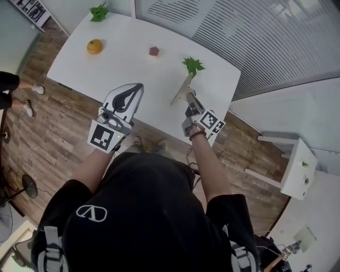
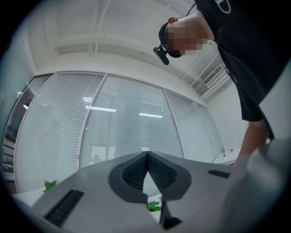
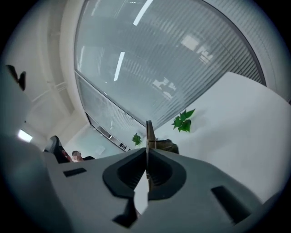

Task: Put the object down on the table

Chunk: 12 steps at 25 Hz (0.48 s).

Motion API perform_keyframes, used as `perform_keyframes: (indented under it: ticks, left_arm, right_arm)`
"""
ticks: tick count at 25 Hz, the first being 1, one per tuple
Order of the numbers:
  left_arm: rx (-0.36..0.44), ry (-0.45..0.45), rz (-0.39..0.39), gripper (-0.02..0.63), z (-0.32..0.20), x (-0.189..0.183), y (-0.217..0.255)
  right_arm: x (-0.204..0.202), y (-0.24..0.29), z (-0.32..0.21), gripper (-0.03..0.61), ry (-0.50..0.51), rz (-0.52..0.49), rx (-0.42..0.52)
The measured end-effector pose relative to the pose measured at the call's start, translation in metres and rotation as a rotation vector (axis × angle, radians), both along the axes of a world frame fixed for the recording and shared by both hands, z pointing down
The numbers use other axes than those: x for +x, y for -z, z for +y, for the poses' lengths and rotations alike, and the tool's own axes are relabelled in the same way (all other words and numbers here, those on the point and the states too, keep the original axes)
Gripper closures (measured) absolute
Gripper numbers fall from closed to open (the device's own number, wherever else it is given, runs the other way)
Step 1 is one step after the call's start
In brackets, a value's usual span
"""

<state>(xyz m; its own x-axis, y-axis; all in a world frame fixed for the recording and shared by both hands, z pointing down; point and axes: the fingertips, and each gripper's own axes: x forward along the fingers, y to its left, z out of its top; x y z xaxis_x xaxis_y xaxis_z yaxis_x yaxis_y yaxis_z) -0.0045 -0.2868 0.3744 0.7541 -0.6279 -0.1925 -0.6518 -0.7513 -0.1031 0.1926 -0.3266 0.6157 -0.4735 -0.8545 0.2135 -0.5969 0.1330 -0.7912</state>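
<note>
My right gripper (image 1: 189,99) is shut on a thin, flat tan piece (image 1: 182,88) that it holds above the near right part of the white table (image 1: 133,74). In the right gripper view (image 3: 147,157) that piece (image 3: 148,131) shows edge-on, sticking up from between the closed jaws. A green leaf sprig (image 1: 193,65) lies on the table just past its tip. My left gripper (image 1: 137,88) hovers over the table's near edge, shut with nothing in it; in its own view (image 2: 148,155) the tips meet and point up at the blinds.
An orange fruit (image 1: 94,47), a small reddish object (image 1: 154,51) and a second leaf sprig (image 1: 99,11) lie farther back on the table. Window blinds (image 1: 255,37) run behind it. A white side table (image 1: 300,167) stands at the right. A person's legs (image 1: 13,93) show at the left.
</note>
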Motion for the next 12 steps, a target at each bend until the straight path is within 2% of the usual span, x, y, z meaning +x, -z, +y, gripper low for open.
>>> perform_keyframes:
  ticks: [12]
  left_arm:
    - [0.0, 0.026, -0.015, 0.609, -0.003, -0.006, 0.0]
  right_arm:
    - [-0.015, -0.108, -0.005, 0.572, 0.082, -0.088, -0.342]
